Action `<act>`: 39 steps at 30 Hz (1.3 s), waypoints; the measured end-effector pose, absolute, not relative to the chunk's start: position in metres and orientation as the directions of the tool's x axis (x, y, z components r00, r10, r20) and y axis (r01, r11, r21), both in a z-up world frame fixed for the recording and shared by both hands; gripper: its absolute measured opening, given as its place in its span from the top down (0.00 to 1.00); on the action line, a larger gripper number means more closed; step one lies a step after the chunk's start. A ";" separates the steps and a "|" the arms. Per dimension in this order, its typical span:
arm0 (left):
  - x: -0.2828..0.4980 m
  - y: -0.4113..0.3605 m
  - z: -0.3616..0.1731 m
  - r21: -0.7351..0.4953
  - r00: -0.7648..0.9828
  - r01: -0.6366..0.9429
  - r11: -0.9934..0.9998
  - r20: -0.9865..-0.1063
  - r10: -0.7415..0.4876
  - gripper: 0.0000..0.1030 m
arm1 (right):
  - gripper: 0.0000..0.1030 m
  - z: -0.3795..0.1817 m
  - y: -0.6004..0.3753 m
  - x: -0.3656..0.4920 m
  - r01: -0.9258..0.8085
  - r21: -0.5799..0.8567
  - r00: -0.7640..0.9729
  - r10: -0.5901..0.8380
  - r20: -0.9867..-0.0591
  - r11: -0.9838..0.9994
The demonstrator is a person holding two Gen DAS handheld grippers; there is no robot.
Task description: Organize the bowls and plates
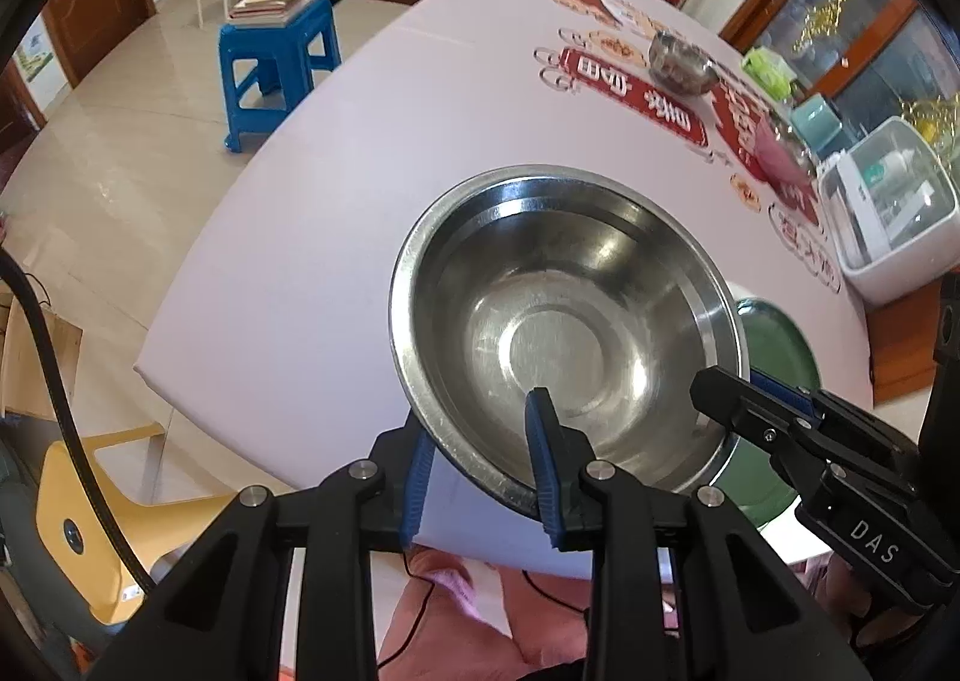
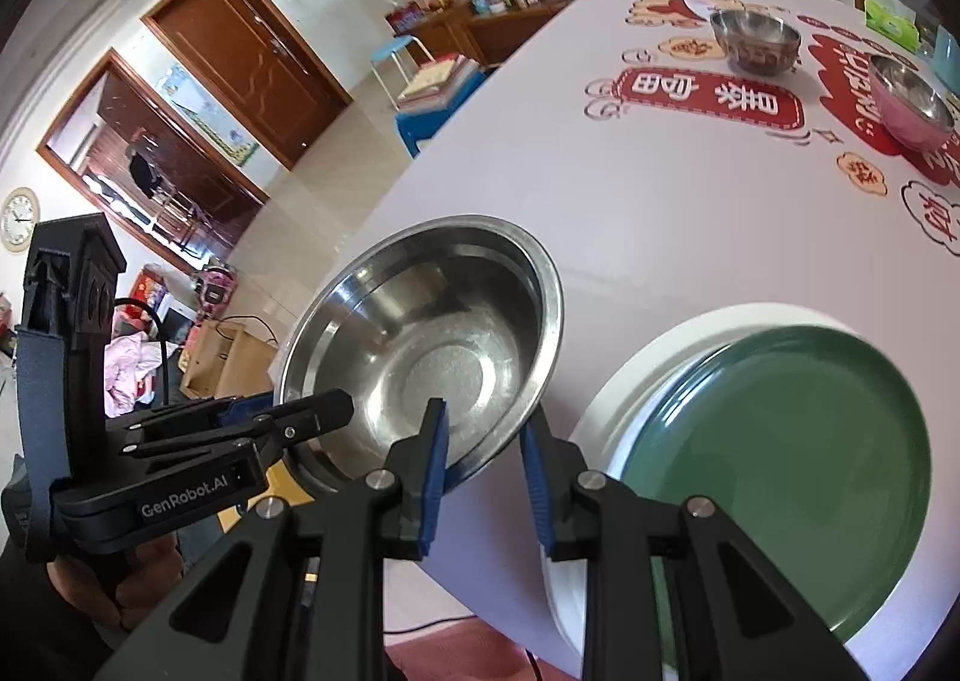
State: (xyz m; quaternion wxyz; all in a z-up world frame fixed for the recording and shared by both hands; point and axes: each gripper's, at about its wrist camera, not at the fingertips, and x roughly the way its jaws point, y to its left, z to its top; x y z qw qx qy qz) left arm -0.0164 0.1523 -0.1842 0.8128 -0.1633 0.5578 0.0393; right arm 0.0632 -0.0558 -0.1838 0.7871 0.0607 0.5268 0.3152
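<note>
A large steel bowl (image 1: 564, 333) (image 2: 420, 339) sits tilted at the near edge of the white table (image 2: 660, 213). My left gripper (image 1: 480, 411) is shut on its near rim, one pad inside the bowl and one outside. My right gripper (image 2: 485, 411) straddles the opposite rim. Its inner pad lies against the bowl wall, and a strip of table shows between the rim and the outer pad. Each gripper also shows in the other's view: right gripper (image 1: 720, 387), left gripper (image 2: 336, 408). Just right of the bowl, a green plate (image 2: 780, 471) rests on a white plate (image 2: 630, 381).
Further back on the table's red print stand a small steel bowl (image 2: 756, 42) and a pink bowl (image 2: 912, 105). A white box with a clear lid (image 1: 888, 213) is at the right. A blue stool with books (image 1: 282, 63) and a yellow chair (image 1: 78, 501) stand on the floor.
</note>
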 end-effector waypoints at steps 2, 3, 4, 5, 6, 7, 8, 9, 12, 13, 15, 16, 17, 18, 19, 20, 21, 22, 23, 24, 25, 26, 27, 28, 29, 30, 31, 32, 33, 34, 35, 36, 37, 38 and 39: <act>-0.014 0.157 -0.190 -0.224 0.358 -0.235 0.946 -0.925 -0.130 0.73 | 0.75 -0.187 -0.049 0.062 -0.427 0.417 0.241 0.545 -0.803 0.802; -0.012 0.160 -0.193 -0.224 0.349 -0.230 0.947 -0.927 -0.135 0.73 | 0.75 -0.188 -0.046 0.062 -0.426 0.412 0.239 0.539 -0.808 0.805; -0.009 0.163 -0.196 -0.225 0.339 -0.225 0.948 -0.930 -0.140 0.73 | 0.75 -0.189 -0.043 0.061 -0.427 0.402 0.238 0.530 -0.814 0.810; -0.007 0.165 -0.200 -0.225 0.326 -0.222 0.949 -0.934 -0.145 0.73 | 0.75 -0.190 -0.039 0.061 -0.429 0.388 0.238 0.517 -0.823 0.815; -0.004 0.169 -0.204 -0.226 0.310 -0.219 0.949 -0.939 -0.151 0.73 | 0.75 -0.191 -0.035 0.061 -0.432 0.373 0.237 0.503 -0.831 0.821; -0.002 0.170 -0.206 -0.226 0.303 -0.217 0.949 -0.940 -0.155 0.73 | 0.74 -0.192 -0.031 0.061 -0.434 0.361 0.237 0.492 -0.838 0.825; 0.000 0.173 -0.210 -0.229 0.292 -0.213 0.950 -0.943 -0.161 0.73 | 0.74 -0.193 -0.028 0.061 -0.438 0.347 0.236 0.478 -0.846 0.829; 0.002 0.174 -0.212 -0.230 0.286 -0.209 0.950 -0.944 -0.166 0.73 | 0.73 -0.193 -0.025 0.062 -0.440 0.338 0.236 0.470 -0.850 0.832; 0.008 0.178 -0.219 -0.226 0.269 -0.195 0.954 -0.948 -0.169 0.73 | 0.70 -0.195 -0.017 0.060 -0.453 0.301 0.239 0.439 -0.866 0.839; 0.009 0.179 -0.221 -0.223 0.263 -0.193 0.955 -0.950 -0.169 0.73 | 0.69 -0.196 -0.014 0.059 -0.460 0.285 0.241 0.427 -0.872 0.841; 0.012 0.182 -0.227 -0.219 0.244 -0.191 0.957 -0.955 -0.170 0.72 | 0.66 -0.197 -0.009 0.056 -0.477 0.242 0.249 0.394 -0.885 0.845; 0.014 0.183 -0.229 -0.215 0.237 -0.188 0.958 -0.957 -0.168 0.72 | 0.66 -0.196 -0.007 0.055 -0.488 0.220 0.256 0.380 -0.889 0.844; 0.015 0.183 -0.231 -0.206 0.228 -0.181 0.962 -0.960 -0.162 0.72 | 0.65 -0.195 -0.005 0.054 -0.499 0.199 0.265 0.367 -0.892 0.843; 0.015 0.183 -0.232 -0.198 0.223 -0.178 0.964 -0.962 -0.156 0.72 | 0.63 -0.193 -0.002 0.050 -0.514 0.168 0.281 0.351 -0.893 0.841; 0.016 0.182 -0.233 -0.190 0.218 -0.171 0.967 -0.964 -0.151 0.71 | 0.62 -0.190 -0.001 0.047 -0.525 0.147 0.297 0.342 -0.892 0.839; 0.018 0.182 -0.233 -0.189 0.217 -0.165 0.968 -0.964 -0.152 0.71 | 0.56 -0.188 0.000 0.045 -0.532 0.130 0.310 0.335 -0.890 0.837; 0.018 0.183 -0.233 -0.192 0.217 -0.159 0.968 -0.964 -0.155 0.71 | 0.49 -0.185 0.001 0.042 -0.539 0.110 0.326 0.328 -0.887 0.835; 0.017 0.184 -0.233 -0.192 0.218 -0.157 0.969 -0.963 -0.156 0.70 | 0.47 -0.184 0.002 0.041 -0.542 0.096 0.336 0.321 -0.885 0.835; 0.017 0.183 -0.232 -0.192 0.219 -0.154 0.969 -0.963 -0.156 0.69 | 0.45 -0.183 0.003 0.040 -0.545 0.084 0.344 0.314 -0.885 0.834; 0.018 0.183 -0.232 -0.194 0.222 -0.153 0.969 -0.962 -0.157 0.69 | 0.45 -0.182 0.003 0.038 -0.548 0.075 0.350 0.310 -0.884 0.833; 0.017 0.184 -0.232 -0.199 0.227 -0.154 0.968 -0.960 -0.162 0.69 | 0.44 -0.181 0.003 0.038 -0.551 0.070 0.352 0.308 -0.884 0.832; 0.016 0.186 -0.231 -0.206 0.233 -0.156 0.966 -0.958 -0.167 0.69 | 0.44 -0.181 0.003 0.037 -0.552 0.067 0.354 0.306 -0.884 0.831; 0.015 0.187 -0.230 -0.214 0.243 -0.161 0.963 -0.955 -0.171 0.69 | 0.44 -0.181 0.003 0.035 -0.551 0.064 0.356 0.304 -0.884 0.832; 0.013 0.188 -0.229 -0.219 0.250 -0.166 0.962 -0.952 -0.174 0.68 | 0.44 -0.180 0.002 0.034 -0.550 0.060 0.359 0.301 -0.884 0.833; 0.011 0.190 -0.227 -0.227 0.263 -0.172 0.959 -0.948 -0.177 0.68 | 0.44 -0.179 0.000 0.032 -0.549 0.056 0.364 0.298 -0.882 0.834; 0.009 0.192 -0.225 -0.234 0.276 -0.177 0.956 -0.944 -0.180 0.65 | 0.44 -0.178 0.000 0.031 -0.548 0.054 0.367 0.298 -0.881 0.835; 0.006 0.193 -0.223 -0.239 0.286 -0.179 0.954 -0.941 -0.182 0.62 | 0.44 -0.177 -0.001 0.031 -0.547 0.054 0.370 0.299 -0.880 0.835; 0.003 0.194 -0.220 -0.249 0.303 -0.179 0.952 -0.935 -0.187 0.60 | 0.44 -0.177 -0.003 0.029 -0.546 0.054 0.373 0.300 -0.878 0.836; 0.000 0.195 -0.218 -0.255 0.317 -0.181 0.950 -0.929 -0.189 0.56 | 0.44 -0.177 -0.004 0.027 -0.546 0.053 0.375 0.301 -0.877 0.836; -0.003 0.196 -0.215 -0.262 0.335 -0.185 0.947 -0.923 -0.190 0.54 | 0.44 -0.177 -0.005 0.026 -0.546 0.052 0.377 0.301 -0.876 0.836; -0.006 0.196 -0.213 -0.268 0.349 -0.189 0.945 -0.917 -0.191 0.54 | 0.44 -0.177 -0.007 0.024 -0.545 0.052 0.379 0.301 -0.875 0.837; -0.008 0.196 -0.211 -0.273 0.362 -0.192 0.943 -0.912 -0.190 0.54 | 0.44 -0.175 -0.010 0.022 -0.541 0.056 0.386 0.307 -0.870 0.839; -0.011 0.196 -0.208 -0.275 0.375 -0.193 0.942 -0.908 -0.188 0.54 | 0.44 -0.174 -0.012 0.020 -0.537 0.061 0.392 0.313 -0.865 0.841; -0.014 0.195 -0.206 -0.275 0.389 -0.194 0.942 -0.903 -0.183 0.54 | 0.44 -0.173 -0.014 0.019 -0.535 0.064 0.397 0.319 -0.861 0.842; -0.016 0.194 -0.204 -0.273 0.397 -0.197 0.942 -0.900 -0.178 0.53 | 0.44 -0.171 -0.017 0.018 -0.534 0.065 0.407 0.324 -0.854 0.843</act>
